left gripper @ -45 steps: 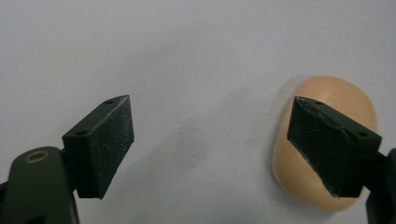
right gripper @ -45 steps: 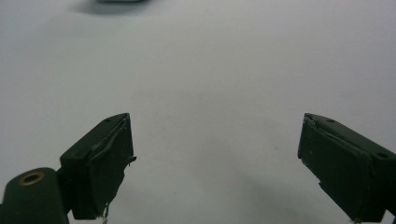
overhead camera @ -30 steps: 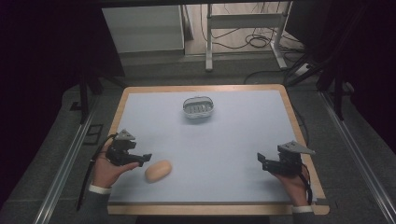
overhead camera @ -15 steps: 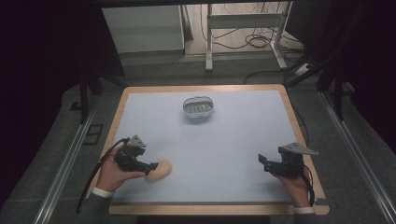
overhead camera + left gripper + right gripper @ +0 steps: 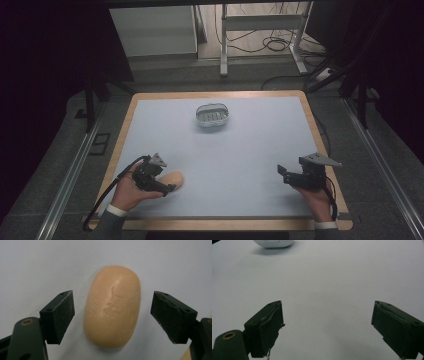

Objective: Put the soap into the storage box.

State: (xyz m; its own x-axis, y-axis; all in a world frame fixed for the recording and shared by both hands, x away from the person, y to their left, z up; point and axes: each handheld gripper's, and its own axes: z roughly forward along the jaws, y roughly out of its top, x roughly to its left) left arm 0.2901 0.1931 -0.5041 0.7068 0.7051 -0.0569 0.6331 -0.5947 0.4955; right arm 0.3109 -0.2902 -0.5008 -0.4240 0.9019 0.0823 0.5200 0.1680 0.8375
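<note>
A tan oval bar of soap (image 5: 112,307) lies flat on the white table top near its front left corner (image 5: 173,178). My left gripper (image 5: 167,189) is open right over it, and in the left gripper view (image 5: 111,318) a jaw stands on each side of the bar with a gap to each. A white soap dish (image 5: 212,115) with a ribbed floor sits at the far middle of the table; its rim (image 5: 273,243) shows at the top of the right gripper view. My right gripper (image 5: 281,172) is open near the front right, nothing between its jaws (image 5: 327,327).
The white table top (image 5: 250,150) has a wooden border (image 5: 320,145). Metal rails run along the floor on both sides. A desk frame (image 5: 260,35) and cables stand beyond the far edge.
My left gripper has moved right and down onto the soap, which now lies between its open jaws. The right gripper has stayed still.
</note>
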